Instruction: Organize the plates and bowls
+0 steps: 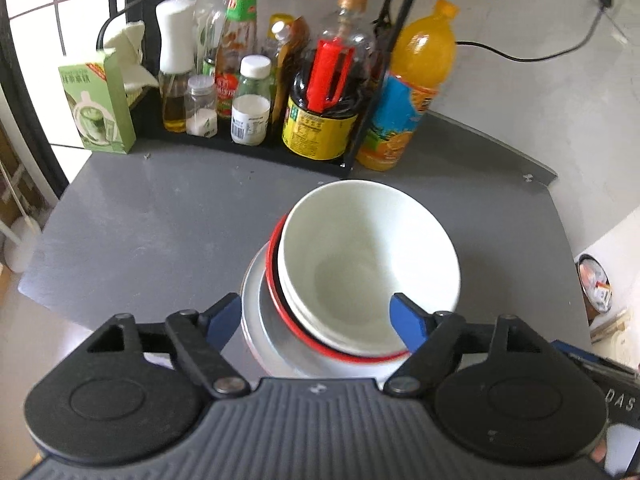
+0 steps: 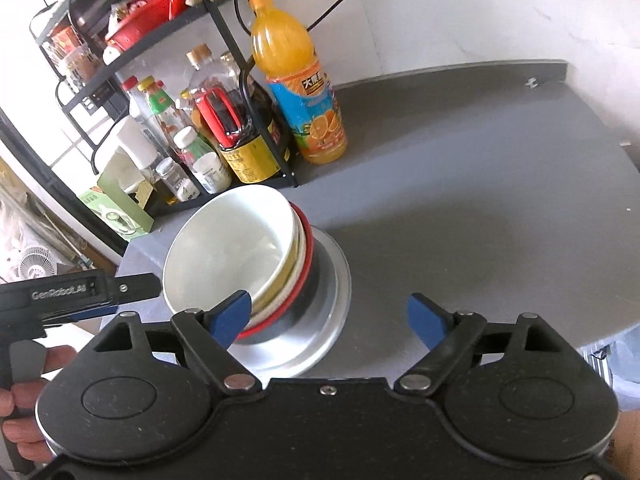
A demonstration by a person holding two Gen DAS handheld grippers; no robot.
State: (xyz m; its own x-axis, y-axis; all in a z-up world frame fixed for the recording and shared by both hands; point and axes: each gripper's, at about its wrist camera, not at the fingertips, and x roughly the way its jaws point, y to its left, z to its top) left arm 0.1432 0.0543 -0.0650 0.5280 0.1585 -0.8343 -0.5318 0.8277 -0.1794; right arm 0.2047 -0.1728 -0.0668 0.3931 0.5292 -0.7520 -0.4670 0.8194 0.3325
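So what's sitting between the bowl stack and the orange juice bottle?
Nothing: in the right wrist view, only bare grey counter separates the bowl stack from the orange juice bottle.

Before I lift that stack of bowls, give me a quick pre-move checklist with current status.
1. Left tool open, fingers either side of the stack: ok.
2. Right tool open, holding nothing: ok.
3. White bowl nested squarely in the red-rimmed bowl: not ok, it sits tilted.
4. Stack resting on the silver plate: ok.
5. Grey counter free to the right: ok.
6. Orange juice bottle apart from the stack: ok.
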